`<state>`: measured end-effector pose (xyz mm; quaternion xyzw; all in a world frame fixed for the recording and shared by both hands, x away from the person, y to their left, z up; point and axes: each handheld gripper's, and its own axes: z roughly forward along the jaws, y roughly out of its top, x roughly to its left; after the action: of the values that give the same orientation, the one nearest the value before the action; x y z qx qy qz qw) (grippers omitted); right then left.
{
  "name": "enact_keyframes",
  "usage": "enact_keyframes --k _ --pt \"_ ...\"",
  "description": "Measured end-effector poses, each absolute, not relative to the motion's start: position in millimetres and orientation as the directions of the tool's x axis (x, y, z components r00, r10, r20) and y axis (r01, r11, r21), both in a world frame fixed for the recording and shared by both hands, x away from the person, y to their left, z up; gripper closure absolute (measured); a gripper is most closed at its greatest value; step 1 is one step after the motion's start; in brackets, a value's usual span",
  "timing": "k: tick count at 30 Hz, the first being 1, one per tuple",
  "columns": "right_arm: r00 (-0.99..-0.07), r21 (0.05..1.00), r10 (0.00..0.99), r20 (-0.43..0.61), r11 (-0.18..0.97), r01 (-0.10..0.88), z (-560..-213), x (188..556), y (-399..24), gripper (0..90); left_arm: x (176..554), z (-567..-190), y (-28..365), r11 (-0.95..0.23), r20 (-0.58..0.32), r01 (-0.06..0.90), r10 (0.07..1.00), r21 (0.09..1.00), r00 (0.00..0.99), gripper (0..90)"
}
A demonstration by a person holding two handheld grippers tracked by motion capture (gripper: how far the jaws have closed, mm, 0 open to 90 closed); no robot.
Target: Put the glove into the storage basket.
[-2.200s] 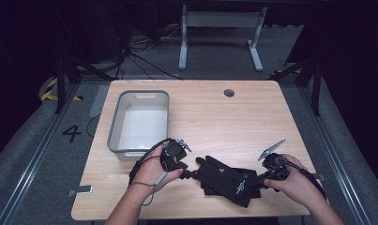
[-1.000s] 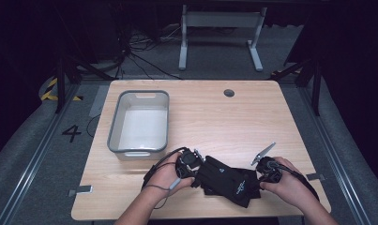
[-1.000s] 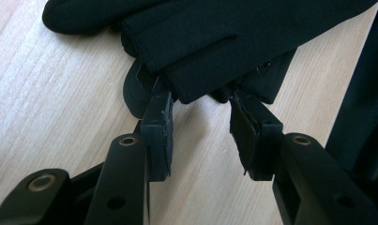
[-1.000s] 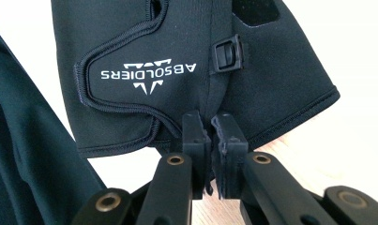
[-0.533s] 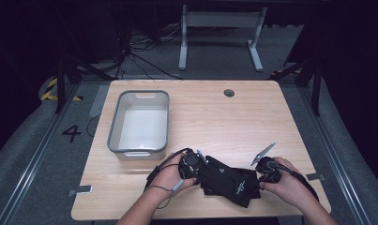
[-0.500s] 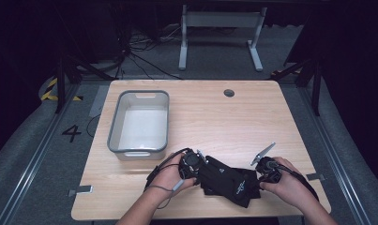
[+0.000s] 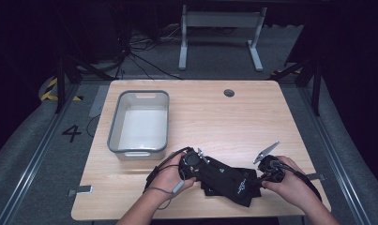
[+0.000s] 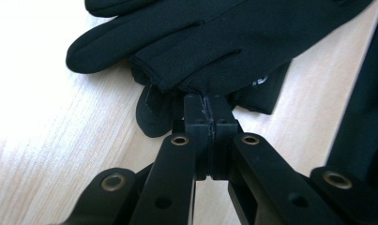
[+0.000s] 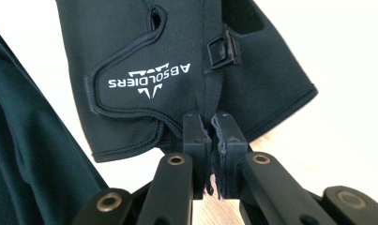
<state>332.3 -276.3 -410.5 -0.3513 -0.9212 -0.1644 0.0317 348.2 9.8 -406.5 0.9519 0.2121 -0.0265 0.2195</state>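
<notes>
near the table's [image 7: 280, 112] front edge, both grippers' jaws are clamped on the black glove [image 7: 226, 179], the left just closed.

Wooden table [image 7: 271, 117]: grey bin [image 7: 139, 121], black gloves [image 7: 226, 180].

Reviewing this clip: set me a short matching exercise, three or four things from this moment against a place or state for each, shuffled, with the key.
Things:
1. left gripper
2. right gripper
3. grey bin
4. round hole

States or places:
A. empty, at the table's left
B. in the tabletop near the far edge
C. pinching the black glove at its fingers
D. pinching the glove at its cuff, below the white logo

Pairs: 1-C, 2-D, 3-A, 4-B
</notes>
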Motion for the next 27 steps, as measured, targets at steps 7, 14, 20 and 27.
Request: enact_keyframes --k 7,14,20,27 --pt "-0.753 0.345 0.646 0.128 0.683 0.644 -389 329 -283 85.8 335 -389 10 -0.812 -0.129 0.387 0.369 0.437 0.920 89.5" --pt "-0.751 0.378 0.653 0.096 0.674 0.635 -380 331 -286 85.8 326 -385 8 -0.819 -0.122 0.371 0.354 0.437 0.927 89.5" --pt "-0.750 0.382 0.657 0.078 0.675 0.631 -380 336 -285 85.9 320 -386 4 -0.831 -0.121 0.357 0.339 0.426 0.933 89.5" --pt "-0.751 0.375 0.656 0.074 0.679 0.631 -382 343 -283 85.9 317 -390 0 -0.843 -0.135 0.351 0.325 0.408 0.936 89.5"
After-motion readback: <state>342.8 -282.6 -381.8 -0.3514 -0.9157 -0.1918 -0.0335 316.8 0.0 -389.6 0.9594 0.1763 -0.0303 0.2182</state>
